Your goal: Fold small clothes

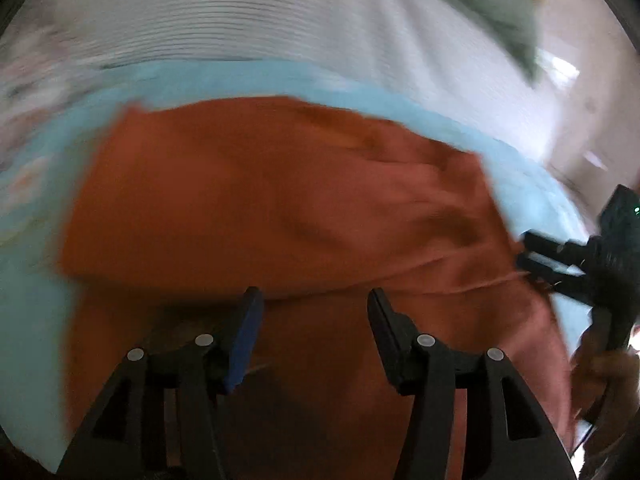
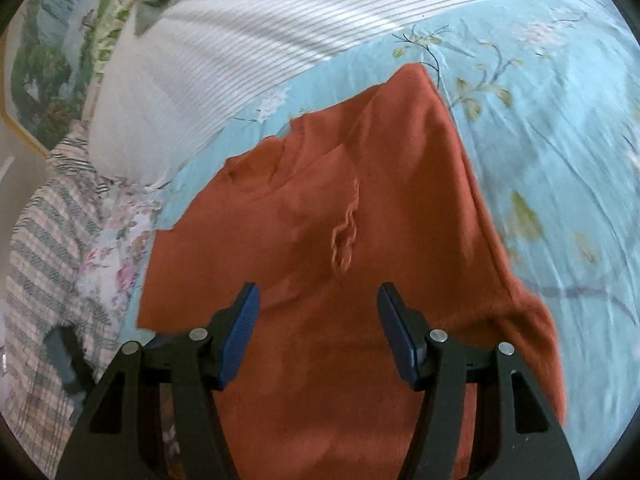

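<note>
On the bed, over a light-blue floral sheet, lies a rust-orange garment, partly folded, with one folded layer lying over a lower layer nearest both cameras. Both grippers tilt down toward it from the near side. The left gripper hangs above the near fold of the garment; its view is smeared by motion. The right gripper points down over the middle of the cloth, just short of a small puckered wrinkle.

In the left wrist view the right gripper appears again at the right edge, its black fingers at the garment's right-hand border, with part of the person's hand below it; whether they touch the cloth there is not clear.

The garment's far corner comes to a point toward a white striped pillow, with a strip of sheet between them. To the left in the right wrist view, a checked and striped cloth and a flowered fabric crowd that side. To the right, bare sheet stretches wide. A green cloth sits beyond the pillow.

The left fingers stand parted, released, nothing pinched between the pads. The right fingers likewise stand apart, grasping nothing, the cloth showing in the gap beneath them.
</note>
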Demonstrator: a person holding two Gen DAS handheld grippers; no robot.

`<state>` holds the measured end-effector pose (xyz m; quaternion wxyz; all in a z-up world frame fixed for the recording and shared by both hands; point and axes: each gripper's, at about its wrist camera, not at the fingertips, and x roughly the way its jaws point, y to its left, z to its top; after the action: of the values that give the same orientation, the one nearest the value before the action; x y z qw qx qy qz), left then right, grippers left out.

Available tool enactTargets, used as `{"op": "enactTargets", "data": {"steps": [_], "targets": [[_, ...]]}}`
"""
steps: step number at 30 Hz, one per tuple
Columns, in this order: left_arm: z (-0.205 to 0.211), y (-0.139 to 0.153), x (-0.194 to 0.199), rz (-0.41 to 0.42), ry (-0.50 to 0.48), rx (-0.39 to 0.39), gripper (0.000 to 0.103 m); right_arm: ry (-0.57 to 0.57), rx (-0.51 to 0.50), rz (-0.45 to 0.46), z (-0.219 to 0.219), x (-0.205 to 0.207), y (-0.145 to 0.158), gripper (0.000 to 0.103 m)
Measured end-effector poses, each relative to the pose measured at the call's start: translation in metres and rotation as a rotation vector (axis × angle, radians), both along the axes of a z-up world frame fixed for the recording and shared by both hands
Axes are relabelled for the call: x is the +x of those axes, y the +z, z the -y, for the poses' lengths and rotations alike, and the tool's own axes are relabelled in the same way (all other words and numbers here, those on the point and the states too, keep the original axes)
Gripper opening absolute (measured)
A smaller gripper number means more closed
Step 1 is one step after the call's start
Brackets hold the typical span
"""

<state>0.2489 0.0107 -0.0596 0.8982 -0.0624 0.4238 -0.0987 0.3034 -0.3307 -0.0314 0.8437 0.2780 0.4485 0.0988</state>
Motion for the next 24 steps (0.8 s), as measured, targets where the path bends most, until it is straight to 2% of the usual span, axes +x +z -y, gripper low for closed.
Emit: {"op": "enactTargets", "data": {"steps": [3,4,5,6,7,8,11,14,15,18,20,23,24], "targets": [[-0.060,-0.008,-0.008,-0.026,0.171,-0.001,0.055,-0.009,-0.019,-0.030,-0.003,0.023,-0.014,0.062],[-0.081,-0.013,-0.009,-0.042,0.219,-0.016,0.055,-0.001,-0.010,-0.031,-0.005,0.029,-0.017,0.057],[-0.093,-0.017,-0.008,-0.057,0.243,-0.022,0.055,0.014,-0.002,-0.037,-0.009,0.037,-0.021,0.042],[-0.103,-0.020,-0.006,-0.070,0.264,-0.022,0.055,0.021,-0.002,-0.043,-0.012,0.040,-0.022,0.034],[-0.112,-0.024,-0.002,-0.078,0.282,-0.019,0.055,0.033,0.000,-0.049,-0.016,0.044,-0.023,0.017],[-0.115,-0.025,0.000,-0.079,0.282,-0.020,0.055,0.046,0.014,-0.041,-0.019,0.047,-0.020,0.007],[-0.113,-0.028,0.017,-0.075,0.268,-0.003,0.053,0.039,0.033,0.060,-0.018,0.041,0.009,0.007],[-0.107,-0.027,0.036,-0.062,0.273,0.026,0.052,-0.022,0.040,0.170,0.007,0.023,0.044,0.006],[-0.110,-0.026,0.039,-0.060,0.282,0.026,0.049,-0.041,0.030,0.178,0.014,0.021,0.047,0.006],[-0.114,-0.022,0.043,-0.036,0.305,0.021,0.048,-0.107,-0.031,0.131,0.041,0.015,0.036,0.006],[-0.111,-0.026,0.041,-0.041,0.289,0.028,0.048,-0.128,-0.021,0.062,0.051,0.016,0.014,0.006],[-0.099,-0.030,0.039,-0.040,0.259,0.105,0.046,-0.120,-0.031,0.015,0.046,0.014,-0.007,0.006],[-0.099,-0.028,0.038,-0.034,0.264,0.105,0.042,-0.116,-0.033,0.014,0.044,0.013,-0.009,0.006]]}}
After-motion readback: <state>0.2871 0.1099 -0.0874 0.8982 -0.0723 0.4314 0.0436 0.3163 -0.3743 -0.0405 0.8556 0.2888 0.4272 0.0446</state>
